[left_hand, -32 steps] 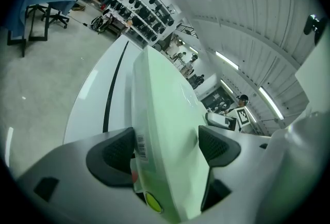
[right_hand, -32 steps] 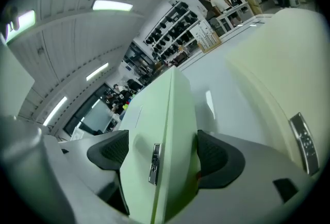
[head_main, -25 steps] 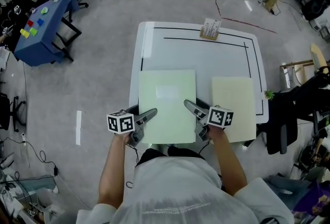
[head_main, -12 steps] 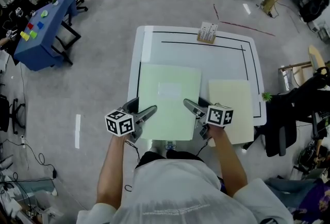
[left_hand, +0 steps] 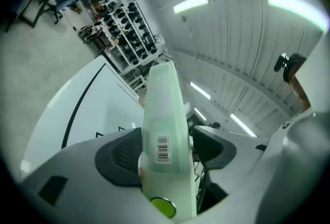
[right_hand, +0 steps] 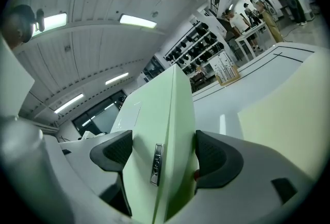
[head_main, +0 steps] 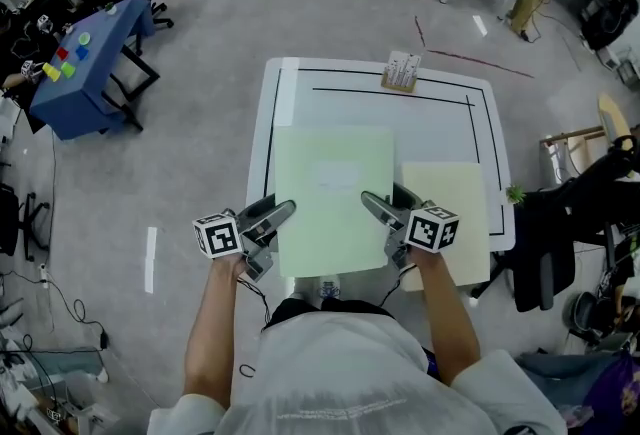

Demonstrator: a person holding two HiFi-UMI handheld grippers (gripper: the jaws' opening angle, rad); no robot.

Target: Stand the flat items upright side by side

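- A white table (head_main: 290,88) with a black border line stood on the grey floor (head_main: 200,143). A blue table (head_main: 85,73) stood far left, and a card holder (head_main: 402,73) sat at the white table's far edge.
- The left gripper (head_main: 272,215), its jaws just closing, clamped the left edge of the light green folder (head_main: 333,188). The right gripper (head_main: 388,205), also just closing, gripped the folder's right edge.
- That folder spanned between both grippers, overhanging the near edge. A pale yellow folder (head_main: 450,198) lay flat by the right edge.

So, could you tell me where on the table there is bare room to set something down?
The far strip of the table, between the card holder and the folders' far edges, is bare. The near half is crowded: green folder beside yellow folder, only a slim gap between.
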